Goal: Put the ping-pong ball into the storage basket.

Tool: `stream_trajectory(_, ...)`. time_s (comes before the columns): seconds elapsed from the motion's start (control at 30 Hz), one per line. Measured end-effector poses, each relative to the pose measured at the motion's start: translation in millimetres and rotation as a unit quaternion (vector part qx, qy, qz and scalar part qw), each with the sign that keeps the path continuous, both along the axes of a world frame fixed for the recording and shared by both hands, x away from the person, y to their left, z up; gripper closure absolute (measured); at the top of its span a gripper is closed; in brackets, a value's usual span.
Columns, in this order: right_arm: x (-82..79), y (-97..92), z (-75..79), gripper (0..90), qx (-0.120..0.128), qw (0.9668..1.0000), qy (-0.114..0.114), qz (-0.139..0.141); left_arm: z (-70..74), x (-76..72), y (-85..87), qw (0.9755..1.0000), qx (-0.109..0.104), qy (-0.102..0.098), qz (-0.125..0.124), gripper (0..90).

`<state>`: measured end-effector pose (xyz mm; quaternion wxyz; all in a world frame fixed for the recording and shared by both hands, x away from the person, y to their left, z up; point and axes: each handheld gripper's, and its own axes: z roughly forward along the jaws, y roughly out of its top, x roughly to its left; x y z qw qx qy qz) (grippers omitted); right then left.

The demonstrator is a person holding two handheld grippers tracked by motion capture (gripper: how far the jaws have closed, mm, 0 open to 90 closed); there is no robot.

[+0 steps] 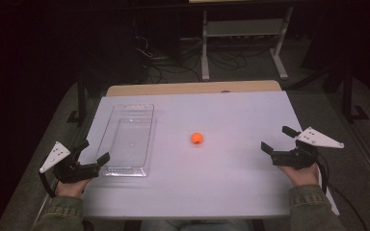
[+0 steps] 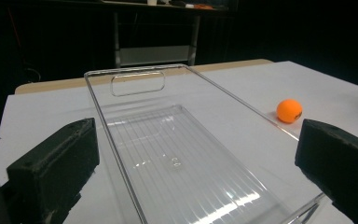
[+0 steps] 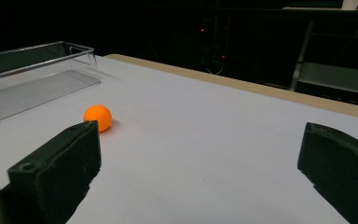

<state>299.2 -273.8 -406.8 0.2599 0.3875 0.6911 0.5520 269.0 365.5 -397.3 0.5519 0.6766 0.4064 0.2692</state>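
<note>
A white table point(image 1: 231, 183) stands in a dark room, its pale wooden far edge just showing, with a metal shelf frame point(image 1: 243, 33) and loose cables on the floor beyond it. On the left half of the table lies a clear plastic tray point(image 1: 110, 129), long and narrow, running from the near side toward the far edge; it is empty, with a ribbed floor and a handle slot cut in its far end wall. At each near corner of the table a person in olive-green sleeves holds a tool low over the surface. The left hand-held gripper point(image 1: 95, 151) sits just beside the tray's near end, its black jaws spread wide with nothing between them, and in the left gripper view those jaws straddle the tray's near left corner without touching it. The right hand-held gripper point(image 1: 278, 138) hangs near the table's right edge, jaws likewise wide apart and empty, pointing across the bare table toward the middle. Smallest of all, an orange ball point(image 1: 196, 138) rests on the table roughly at its centre, to the right of the tray and apart from it, well clear of both grippers.
</note>
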Motion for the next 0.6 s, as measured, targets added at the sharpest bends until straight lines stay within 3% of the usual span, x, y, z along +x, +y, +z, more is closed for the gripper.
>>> stream_trajectory(0.13, 0.4, 1.3, -0.9, 0.0, -0.003, 1.0, 0.0, 0.003, -0.4, 0.2, -0.4, 1.0, -0.001, 0.002, -0.002, 0.0)
stream_trajectory(0.23, 2.0, 3.0, -2.0, 0.0, -0.008, 0.9999, 0.006, 0.009, -2.5, 3.7, 0.7, 0.9994, -0.03, 0.018, -0.006, 0.0)
stream_trajectory(0.43, 5.6, 6.7, -5.3, 0.0, -0.018, 0.9994, 0.02, 0.019, -4.3, 10.2, 1.3, 0.999, -0.02, 0.04, -0.005, 0.0)
stream_trajectory(0.6, 5.7, 7.5, -5.2, 0.0, -0.022, 0.9994, 0.018, 0.022, -0.6, 11.3, -1.5, 0.9989, -0.009, 0.045, -0.012, 0.0)
